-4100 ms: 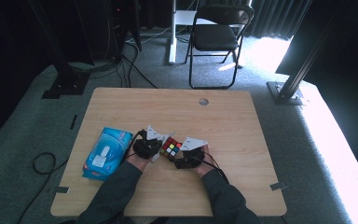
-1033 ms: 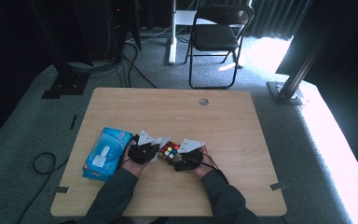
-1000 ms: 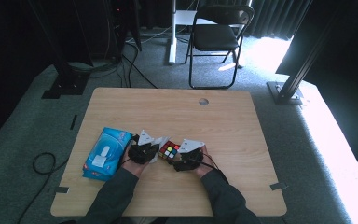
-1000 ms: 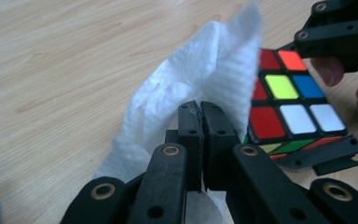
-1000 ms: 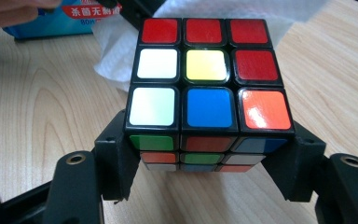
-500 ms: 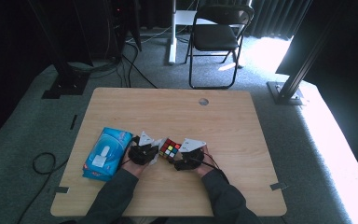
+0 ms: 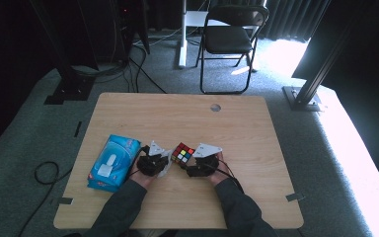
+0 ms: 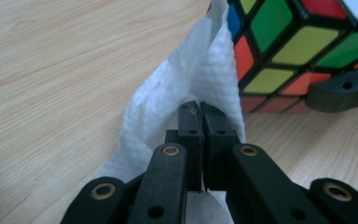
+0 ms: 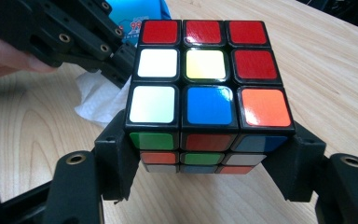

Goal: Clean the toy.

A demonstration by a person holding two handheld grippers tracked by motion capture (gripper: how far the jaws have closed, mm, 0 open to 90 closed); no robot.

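A scrambled puzzle cube [image 7: 183, 153] [image 9: 205, 88] [image 8: 303, 42] is held just above the wooden table [image 7: 256, 128], with my right gripper [image 7: 191, 167] [image 9: 205, 158] shut on its two lower sides. My left gripper [image 7: 161, 162] [image 8: 199, 112] is shut on a white paper tissue [image 8: 177, 93] [image 9: 100, 98] [image 7: 165, 165]. The tissue lies against the cube's left side. In the right gripper view the left gripper's black jaws come in from the upper left beside the cube.
A blue tissue pack [image 7: 112, 162] [image 9: 137, 14] lies on the table left of my left hand. A round cable hole [image 7: 215, 107] sits near the table's far edge. A folding chair [image 7: 229, 39] stands on the floor beyond the table.
The left gripper with the tissue has shifted slightly along the cube's side. The right gripper and the cube have stayed in place.
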